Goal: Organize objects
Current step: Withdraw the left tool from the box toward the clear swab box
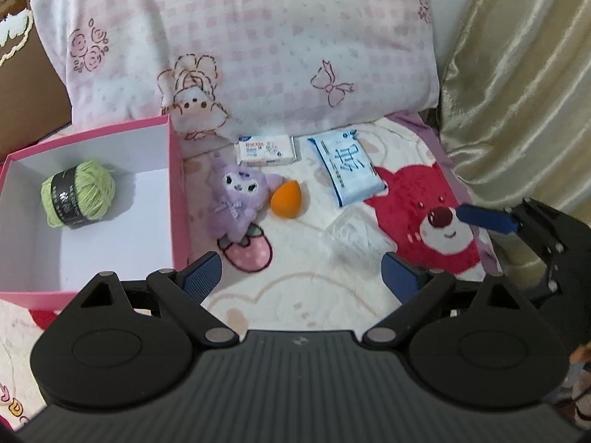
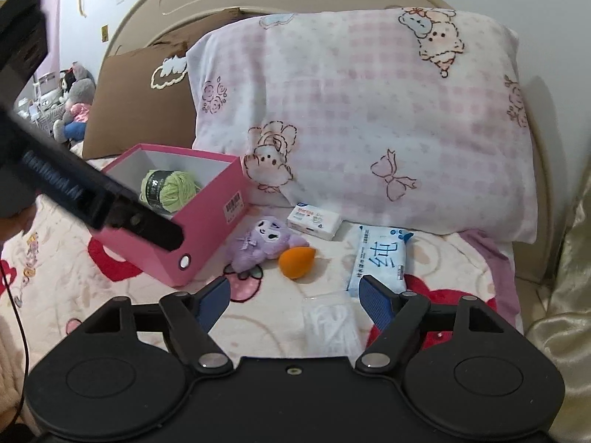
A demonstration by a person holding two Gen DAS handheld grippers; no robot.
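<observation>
Clear plastic bag [image 2: 330,323], low in the right wrist frame, lies between the wide, empty right gripper [image 2: 295,299]; being slippery, it may slide out. Left gripper [image 1: 303,273] gapes empty beside the pink box [image 1: 176,199].

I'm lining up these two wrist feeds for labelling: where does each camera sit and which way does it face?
Left wrist: rides the left gripper, angled down at the blanket beside the pink box; its own open fingers show, plus the right gripper's blue finger at the right edge.
Right wrist: rides the right gripper, looking toward the pillow; its open fingers frame a clear packet, with the left gripper's body at the left edge.
Shared: green yarn in the box, purple plush, orange sponge, blue wipes pack.
</observation>
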